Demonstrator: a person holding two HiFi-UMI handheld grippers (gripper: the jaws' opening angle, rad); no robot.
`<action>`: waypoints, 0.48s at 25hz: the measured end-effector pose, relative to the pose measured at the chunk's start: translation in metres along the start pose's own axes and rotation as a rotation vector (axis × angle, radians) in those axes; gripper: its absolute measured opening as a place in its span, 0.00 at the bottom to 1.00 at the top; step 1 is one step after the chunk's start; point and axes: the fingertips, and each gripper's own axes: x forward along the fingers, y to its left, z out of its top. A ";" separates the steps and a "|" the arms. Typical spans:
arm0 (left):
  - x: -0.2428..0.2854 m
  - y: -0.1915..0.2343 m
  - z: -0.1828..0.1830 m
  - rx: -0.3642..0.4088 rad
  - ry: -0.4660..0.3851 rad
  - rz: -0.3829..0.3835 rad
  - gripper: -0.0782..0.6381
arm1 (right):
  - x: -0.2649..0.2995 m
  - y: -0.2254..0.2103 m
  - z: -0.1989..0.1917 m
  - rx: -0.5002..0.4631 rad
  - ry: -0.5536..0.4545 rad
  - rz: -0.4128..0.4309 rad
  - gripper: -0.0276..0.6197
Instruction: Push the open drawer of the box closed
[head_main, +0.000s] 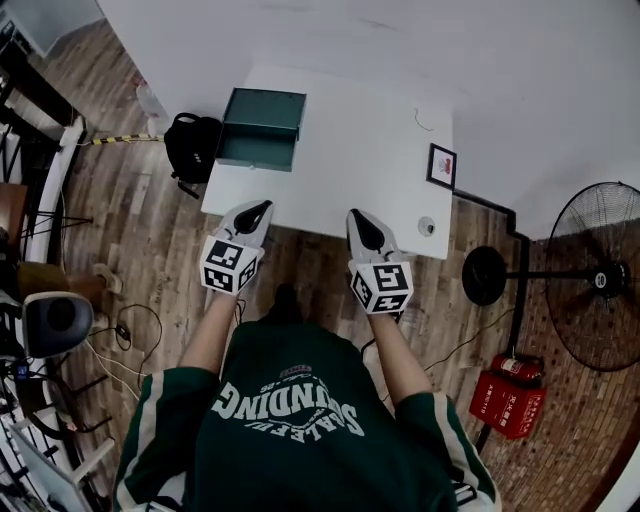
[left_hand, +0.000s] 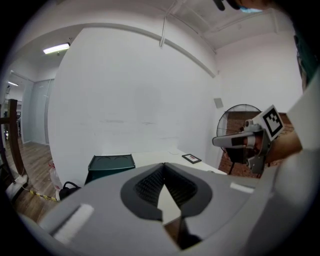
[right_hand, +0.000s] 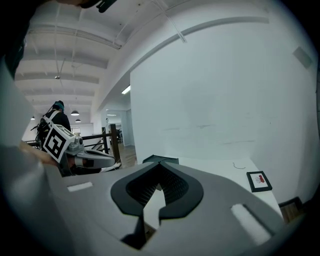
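Hovering empty with jaws together, the left gripper (head_main: 261, 207) and right gripper (head_main: 358, 215) sit well short of the dark green metal box (head_main: 266, 108) at eleven o'clock; its drawer (head_main: 255, 151) stands open, unpushed.

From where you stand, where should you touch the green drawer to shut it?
Press, don't grip: the drawer's flat front panel, near its middle. It seems to face the near edge of the table, so come from that side with the shut left gripper, the closer one, pushing straight toward the wall. A centred push should keep it from skewing.
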 end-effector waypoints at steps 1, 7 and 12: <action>0.004 0.007 0.001 0.000 0.002 -0.006 0.18 | 0.007 -0.001 0.001 -0.003 -0.001 -0.007 0.04; 0.027 0.036 0.003 0.000 0.017 -0.037 0.18 | 0.037 -0.004 0.002 -0.005 0.004 -0.033 0.04; 0.047 0.047 0.003 -0.011 0.030 -0.039 0.18 | 0.059 -0.015 0.003 0.000 0.017 -0.027 0.04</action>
